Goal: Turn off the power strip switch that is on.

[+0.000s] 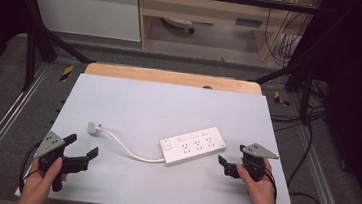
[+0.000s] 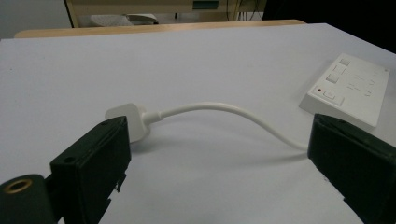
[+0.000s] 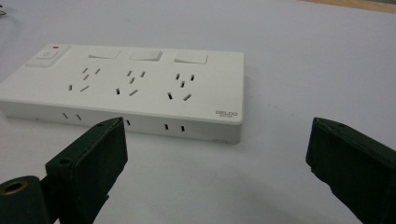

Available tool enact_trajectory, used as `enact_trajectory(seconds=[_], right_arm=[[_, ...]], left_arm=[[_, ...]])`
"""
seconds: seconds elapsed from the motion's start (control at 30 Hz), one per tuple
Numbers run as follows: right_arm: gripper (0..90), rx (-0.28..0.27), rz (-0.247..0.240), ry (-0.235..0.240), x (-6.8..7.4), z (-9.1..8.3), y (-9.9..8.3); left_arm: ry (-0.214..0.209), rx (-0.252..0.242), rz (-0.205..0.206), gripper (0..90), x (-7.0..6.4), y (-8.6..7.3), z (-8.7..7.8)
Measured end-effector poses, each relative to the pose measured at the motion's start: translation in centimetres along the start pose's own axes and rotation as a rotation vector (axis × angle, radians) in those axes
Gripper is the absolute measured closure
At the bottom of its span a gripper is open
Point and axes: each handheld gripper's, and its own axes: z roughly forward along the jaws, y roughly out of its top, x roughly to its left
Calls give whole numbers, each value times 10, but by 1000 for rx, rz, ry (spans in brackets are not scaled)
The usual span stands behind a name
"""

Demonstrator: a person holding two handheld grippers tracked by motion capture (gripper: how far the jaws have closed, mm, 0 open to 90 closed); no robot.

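On the white tabletop (image 1: 133, 102), both grippers, left (image 1: 81, 148) and right (image 1: 230, 159), hold fingers spread wide, flanking the power strip (image 1: 193, 145).

The power strip (image 3: 126, 88) looks like smooth white plastic with a faint sheen; its cord (image 2: 219, 109) and plug (image 2: 126, 119) share that white plastic look. The desk (image 1: 168, 106) has a matt, pale grey top, with bare wood showing along its far edge. Both grippers' jaws are matt black plastic.
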Motion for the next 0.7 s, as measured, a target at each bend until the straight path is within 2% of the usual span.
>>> enact_trajectory(seconds=[0.7], right_arm=[[51,-41,-4,1,6,-6,6]], left_arm=[[-3,0,-6,57,0,0,1]])
